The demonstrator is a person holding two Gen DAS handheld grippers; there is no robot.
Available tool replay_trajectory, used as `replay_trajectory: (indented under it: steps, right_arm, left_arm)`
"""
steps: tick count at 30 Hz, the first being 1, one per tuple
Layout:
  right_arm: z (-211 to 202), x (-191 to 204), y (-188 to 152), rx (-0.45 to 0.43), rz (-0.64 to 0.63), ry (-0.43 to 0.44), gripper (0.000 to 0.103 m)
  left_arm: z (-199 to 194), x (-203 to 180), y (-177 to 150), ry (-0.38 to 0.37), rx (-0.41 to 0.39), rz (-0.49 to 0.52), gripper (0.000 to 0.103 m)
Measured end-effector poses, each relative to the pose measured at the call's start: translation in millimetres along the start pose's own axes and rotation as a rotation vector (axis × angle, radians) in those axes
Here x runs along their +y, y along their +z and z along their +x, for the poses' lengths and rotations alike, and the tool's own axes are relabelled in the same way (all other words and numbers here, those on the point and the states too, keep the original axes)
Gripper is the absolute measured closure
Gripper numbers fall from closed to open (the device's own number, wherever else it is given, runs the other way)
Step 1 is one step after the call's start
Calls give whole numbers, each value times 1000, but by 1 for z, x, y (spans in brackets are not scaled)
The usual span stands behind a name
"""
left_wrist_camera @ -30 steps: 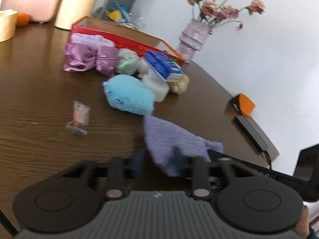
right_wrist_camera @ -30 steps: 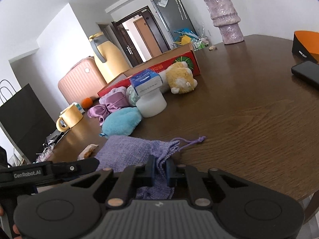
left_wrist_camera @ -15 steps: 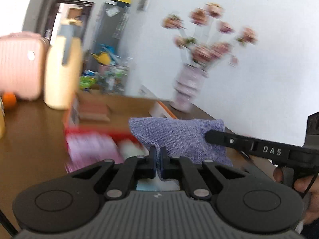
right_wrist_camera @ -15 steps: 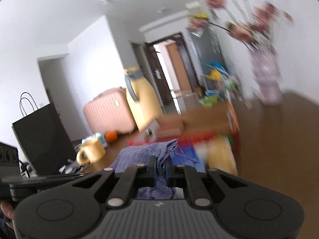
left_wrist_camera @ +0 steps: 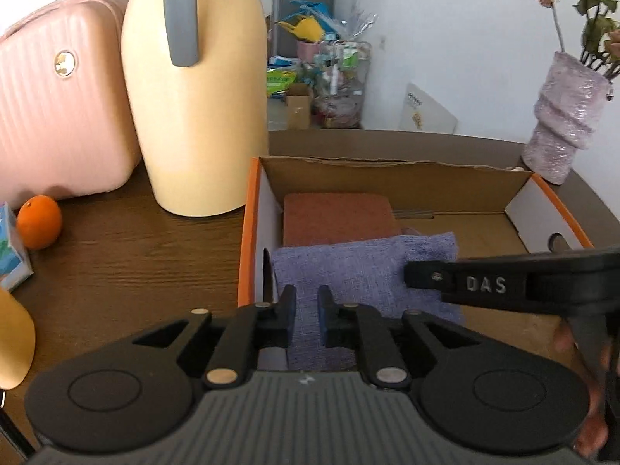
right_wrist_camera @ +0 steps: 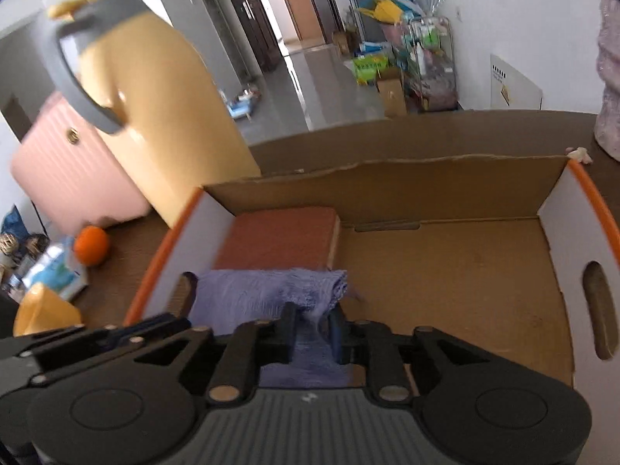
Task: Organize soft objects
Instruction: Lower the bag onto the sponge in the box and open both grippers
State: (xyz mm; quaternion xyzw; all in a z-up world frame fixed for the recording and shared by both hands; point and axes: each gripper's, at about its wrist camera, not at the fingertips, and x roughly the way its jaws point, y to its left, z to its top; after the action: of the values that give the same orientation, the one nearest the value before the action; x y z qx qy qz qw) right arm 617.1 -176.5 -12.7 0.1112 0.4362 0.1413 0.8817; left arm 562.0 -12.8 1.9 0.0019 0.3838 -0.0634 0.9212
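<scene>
Hanging over the left end of an open cardboard box (left_wrist_camera: 391,178), a purple cloth pouch (left_wrist_camera: 360,271) sits between both grippers, just in front of a reddish-brown block (left_wrist_camera: 335,217) lying on the box floor. The left gripper (left_wrist_camera: 306,306) has the pouch's near edge between its jaws, which are opening; a gap shows beside each pad, so the fabric looks released. The right gripper (right_wrist_camera: 313,323) is also opening, with a bunched fold of the pouch between its fingers and no firm pinch visible. The box stands on a dark wooden table (left_wrist_camera: 128,271). Beside it are a tall yellow jug (left_wrist_camera: 193,97), a pink suitcase (left_wrist_camera: 58,108) and an orange (left_wrist_camera: 38,221). A pale purple vase (left_wrist_camera: 562,124) stands at the box's far right corner.
</scene>
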Motion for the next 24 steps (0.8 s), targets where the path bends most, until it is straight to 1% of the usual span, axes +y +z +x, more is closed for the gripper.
replay_trajectory:
  steps: [1, 2, 3, 5, 7, 8, 11, 14, 15, 18, 20, 24]
  right_arm:
    - [2, 1, 1, -1, -11, -7, 59]
    - [0, 1, 0, -9, -13, -4, 52]
    - [-2, 0, 1, -13, -12, 10, 49]
    - [-10, -2, 2, -16, -4, 27, 49]
    - [-32, -3, -2, -35, -4, 26, 49]
    - [-40, -3, 0, -45, -8, 22, 48]
    - [-83, -7, -4, -95, -35, 2, 43]
    - [-135, -12, -15, -149, -65, -29, 39]
    - [-153, -15, -20, -168, -75, -36, 38]
    - [-200, -24, -41, -227, -97, -55, 31]
    - [-227, -26, -57, -265, -112, -71, 31]
    - [-273, -21, -89, -344, -149, -72, 31]
  left_arm:
    - [-4, 0, 0, -6, -14, 4, 76]
    - [-10, 1, -1, -5, -39, 9, 70]
    - [-16, 1, 1, 6, -58, 15, 70]
    - [-30, -1, 3, 21, -82, 35, 70]
    - [-49, -3, 4, 27, -104, 40, 69]
    - [-59, -2, 4, 30, -116, 44, 67]
    - [-97, -1, 2, 51, -163, 52, 61]
    - [-134, 3, -11, 72, -204, 48, 53]
    - [-146, 4, -17, 87, -219, 54, 53]
    - [-179, 8, -34, 125, -258, 60, 53]
    - [-200, 7, -43, 147, -288, 44, 53]
    - [-247, -1, -70, 154, -391, 52, 45]
